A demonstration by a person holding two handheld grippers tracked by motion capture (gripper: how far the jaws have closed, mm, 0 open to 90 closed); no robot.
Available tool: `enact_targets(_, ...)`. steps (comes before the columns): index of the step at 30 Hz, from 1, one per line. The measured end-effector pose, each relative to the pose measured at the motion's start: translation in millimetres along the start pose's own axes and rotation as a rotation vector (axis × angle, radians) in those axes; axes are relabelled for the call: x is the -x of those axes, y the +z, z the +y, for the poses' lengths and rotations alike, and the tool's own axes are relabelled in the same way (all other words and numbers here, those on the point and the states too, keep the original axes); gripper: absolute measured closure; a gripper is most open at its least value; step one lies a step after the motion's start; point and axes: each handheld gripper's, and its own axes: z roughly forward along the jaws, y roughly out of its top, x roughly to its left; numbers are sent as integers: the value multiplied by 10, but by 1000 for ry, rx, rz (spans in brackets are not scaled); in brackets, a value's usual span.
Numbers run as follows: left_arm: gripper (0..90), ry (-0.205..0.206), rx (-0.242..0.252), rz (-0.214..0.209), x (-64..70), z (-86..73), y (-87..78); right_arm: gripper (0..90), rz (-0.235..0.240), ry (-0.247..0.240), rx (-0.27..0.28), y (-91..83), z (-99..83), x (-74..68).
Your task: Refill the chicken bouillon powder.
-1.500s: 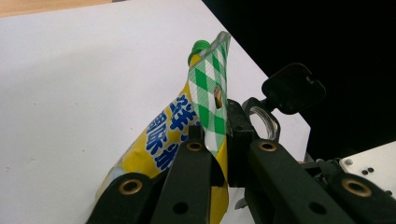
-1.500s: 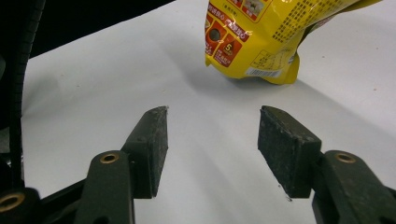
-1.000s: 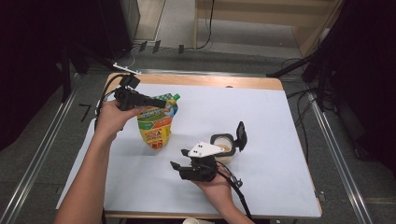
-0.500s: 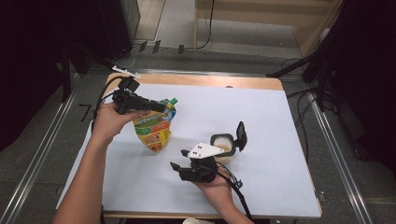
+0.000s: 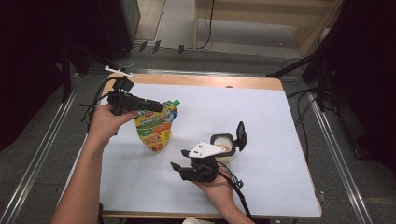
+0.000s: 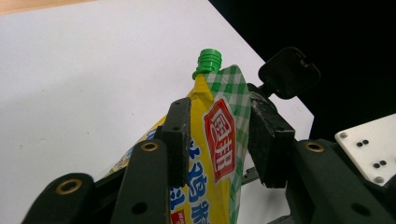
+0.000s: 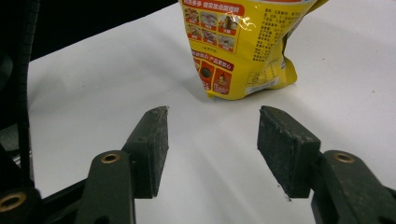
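A yellow spouted pouch [image 5: 154, 129] with a green cap [image 5: 176, 102] stands on the white table top [image 5: 280, 121], left of centre. My left gripper [image 5: 158, 107] is shut on its upper edge, just below the cap. The left gripper view has the pouch [image 6: 212, 144] pinched between both pads [image 6: 178, 135], with the cap [image 6: 208, 59] above. My right gripper [image 5: 180, 159] hovers near the front edge, open and holding nothing, pointing toward the pouch. In the right gripper view its jaws [image 7: 215, 115] stand wide apart, and the pouch's bottom [image 7: 243, 51] rests on the table beyond them.
A small round cup [image 5: 223, 145] with a raised black flip lid [image 5: 241, 134] stands just right of the right hand. That lid [image 6: 289, 72] also appears behind the pouch in the left gripper view. Cables trail off both grippers. Metal rails run along both table sides.
The left gripper and the pouch have shifted slightly down and toward the person. The right gripper has stayed where it was, still open.
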Motion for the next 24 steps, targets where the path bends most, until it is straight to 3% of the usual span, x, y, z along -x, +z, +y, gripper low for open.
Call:
enact_targets(13, 596, -21, 42, 31, 41, 19, -167, 442, 42, 1, -51, 36, 2, -31)
enact_targets(24, 577, -3, 66, 53, 20, 51, -296, 443, 47, 7, -55, 19, 19, -20)
